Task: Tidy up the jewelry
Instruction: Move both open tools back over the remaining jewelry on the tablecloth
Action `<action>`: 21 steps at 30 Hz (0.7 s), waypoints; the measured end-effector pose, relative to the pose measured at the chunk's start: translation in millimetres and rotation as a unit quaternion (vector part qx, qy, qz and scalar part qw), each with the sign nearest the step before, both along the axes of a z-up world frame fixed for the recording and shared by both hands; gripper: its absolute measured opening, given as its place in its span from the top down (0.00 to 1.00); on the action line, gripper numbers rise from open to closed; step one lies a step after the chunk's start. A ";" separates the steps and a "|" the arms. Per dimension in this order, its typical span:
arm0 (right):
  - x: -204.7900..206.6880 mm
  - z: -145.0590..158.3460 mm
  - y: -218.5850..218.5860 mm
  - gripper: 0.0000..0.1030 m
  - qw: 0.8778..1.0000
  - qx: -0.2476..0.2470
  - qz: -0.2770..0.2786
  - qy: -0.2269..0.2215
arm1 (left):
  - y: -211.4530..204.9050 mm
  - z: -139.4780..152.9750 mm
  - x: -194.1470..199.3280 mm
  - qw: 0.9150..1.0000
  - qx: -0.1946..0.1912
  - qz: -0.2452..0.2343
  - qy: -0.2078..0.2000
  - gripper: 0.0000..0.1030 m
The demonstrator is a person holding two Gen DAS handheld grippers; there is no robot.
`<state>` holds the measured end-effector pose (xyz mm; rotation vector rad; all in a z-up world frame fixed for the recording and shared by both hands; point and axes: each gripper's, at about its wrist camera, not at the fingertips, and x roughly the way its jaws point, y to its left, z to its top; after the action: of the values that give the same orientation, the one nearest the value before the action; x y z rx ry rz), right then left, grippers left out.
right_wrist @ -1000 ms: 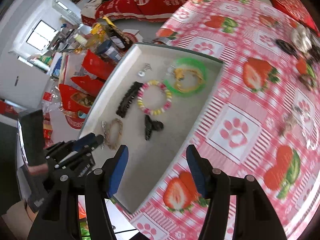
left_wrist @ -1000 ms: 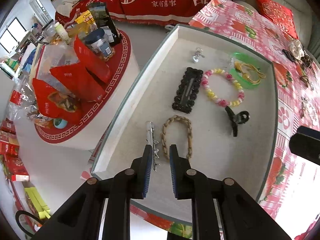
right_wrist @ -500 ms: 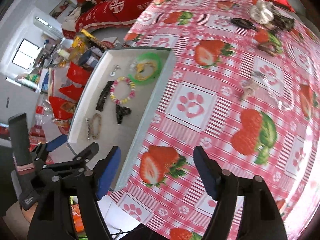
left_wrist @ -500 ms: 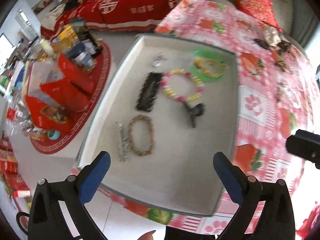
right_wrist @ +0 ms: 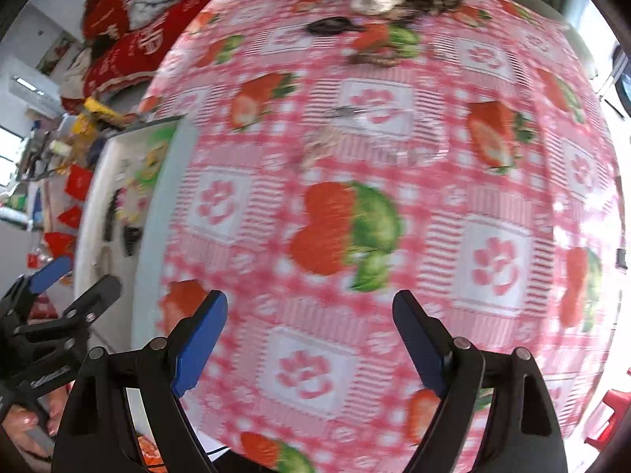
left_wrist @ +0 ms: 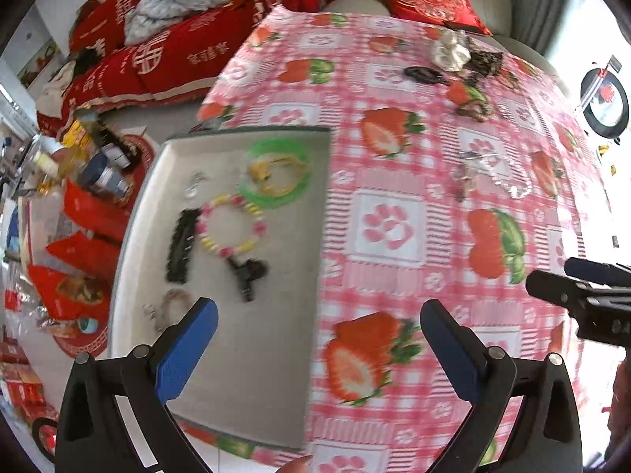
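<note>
A grey tray (left_wrist: 268,354) lies at the table's left edge. In it are a green bangle (left_wrist: 278,171), a pink and yellow bead bracelet (left_wrist: 232,225), a black hair clip (left_wrist: 182,245), a black claw clip (left_wrist: 247,272) and a braided bracelet (left_wrist: 173,302). My left gripper (left_wrist: 319,339) is open and empty above the tray's right rim. My right gripper (right_wrist: 310,335) is open and empty over the strawberry tablecloth (right_wrist: 370,205). Loose jewelry (left_wrist: 489,169) lies on the cloth to the right; it is blurred in the right wrist view (right_wrist: 355,126).
More hair pieces and a white scrunchie (left_wrist: 449,53) lie at the table's far edge. A low round table (left_wrist: 79,213) with snack bags and bottles stands left of the tray. A red-covered sofa (left_wrist: 177,39) is behind.
My left gripper opened and let go of the silver clip in the tray, then lifted and swung right. My right gripper swept right, from the tray to over the tablecloth.
</note>
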<state>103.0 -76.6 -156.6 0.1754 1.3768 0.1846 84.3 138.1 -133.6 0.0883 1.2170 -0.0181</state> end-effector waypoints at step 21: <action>98.5 -40.2 -32.8 0.15 0.980 -0.127 0.145 -0.045 | -81.8 -43.1 56.0 0.999 0.009 0.001 0.045 0.00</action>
<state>201.5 -109.5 -196.8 -0.2460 1.3179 0.2547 140.3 56.4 -176.7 0.1022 1.3069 -0.0095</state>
